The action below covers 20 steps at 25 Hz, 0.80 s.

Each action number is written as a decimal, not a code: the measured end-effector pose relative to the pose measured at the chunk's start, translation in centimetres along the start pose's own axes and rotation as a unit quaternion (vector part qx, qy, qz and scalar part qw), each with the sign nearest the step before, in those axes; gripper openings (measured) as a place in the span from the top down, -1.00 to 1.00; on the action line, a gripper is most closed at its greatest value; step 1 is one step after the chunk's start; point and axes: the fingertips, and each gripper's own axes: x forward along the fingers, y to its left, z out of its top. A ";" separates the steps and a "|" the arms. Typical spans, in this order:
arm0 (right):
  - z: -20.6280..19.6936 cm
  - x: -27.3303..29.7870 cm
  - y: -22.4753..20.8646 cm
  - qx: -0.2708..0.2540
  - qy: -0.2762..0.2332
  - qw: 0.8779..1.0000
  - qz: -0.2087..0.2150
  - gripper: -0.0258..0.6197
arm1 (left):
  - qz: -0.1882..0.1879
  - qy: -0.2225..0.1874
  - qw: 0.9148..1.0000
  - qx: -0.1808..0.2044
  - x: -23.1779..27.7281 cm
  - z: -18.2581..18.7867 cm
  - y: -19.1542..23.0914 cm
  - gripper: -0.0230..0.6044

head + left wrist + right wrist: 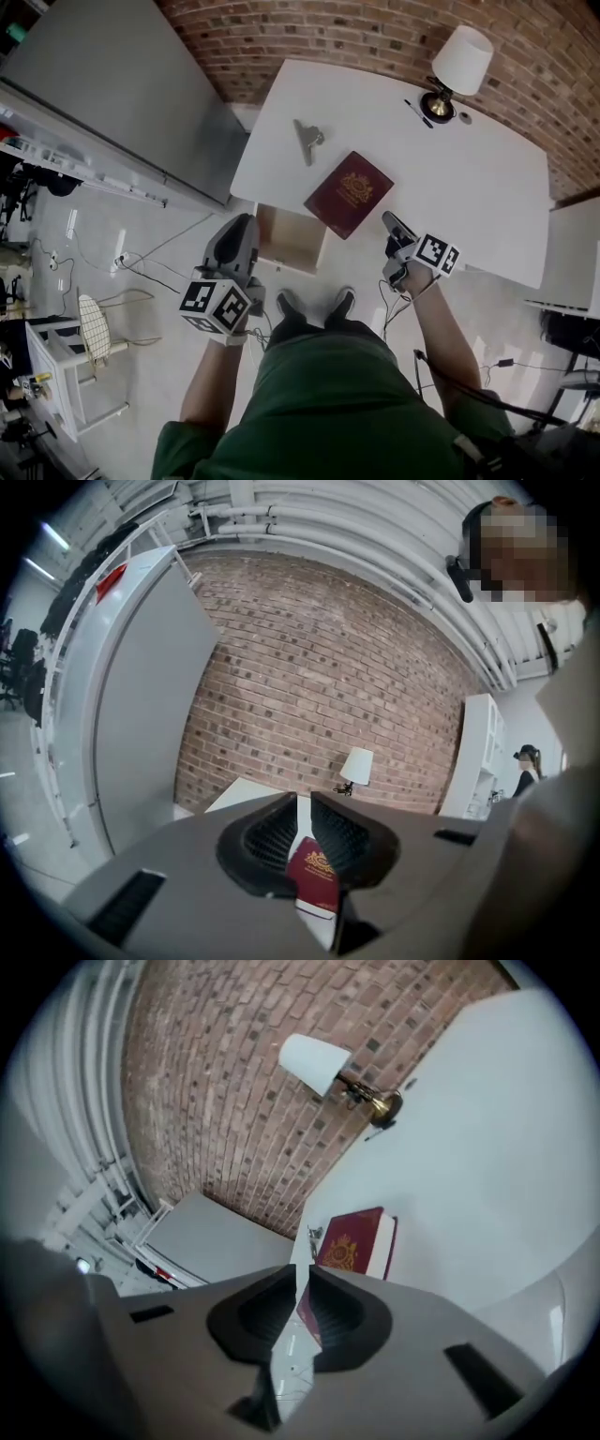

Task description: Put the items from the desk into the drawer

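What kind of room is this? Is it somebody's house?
Probably a workroom or office rather than a home. A white desk with a lamp stands against a bare brick wall, loose cables trail over the floor, and shelves of gear line the left side.

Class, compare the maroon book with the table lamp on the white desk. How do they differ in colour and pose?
The maroon book lies flat near the front edge; the lamp stands upright at the far corner. The book is dark red with a gold crest; the lamp has a white shade and a brass base. Both rest on the white desk.
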 end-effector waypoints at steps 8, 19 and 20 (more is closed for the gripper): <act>-2.7 3.7 -5.1 0.061 0.045 0.997 -0.029 0.65 | -0.008 0.044 0.999 -0.002 0.7 -2.4 1.2 0.79; -2.2 7.3 -8.7 0.103 0.035 0.992 -0.065 0.59 | 0.051 0.045 0.997 -0.023 -3.1 -2.7 7.6 0.79; -2.0 7.3 -8.6 0.105 0.032 0.992 -0.065 0.60 | 0.053 0.046 0.997 -0.025 -3.3 -2.8 8.0 0.79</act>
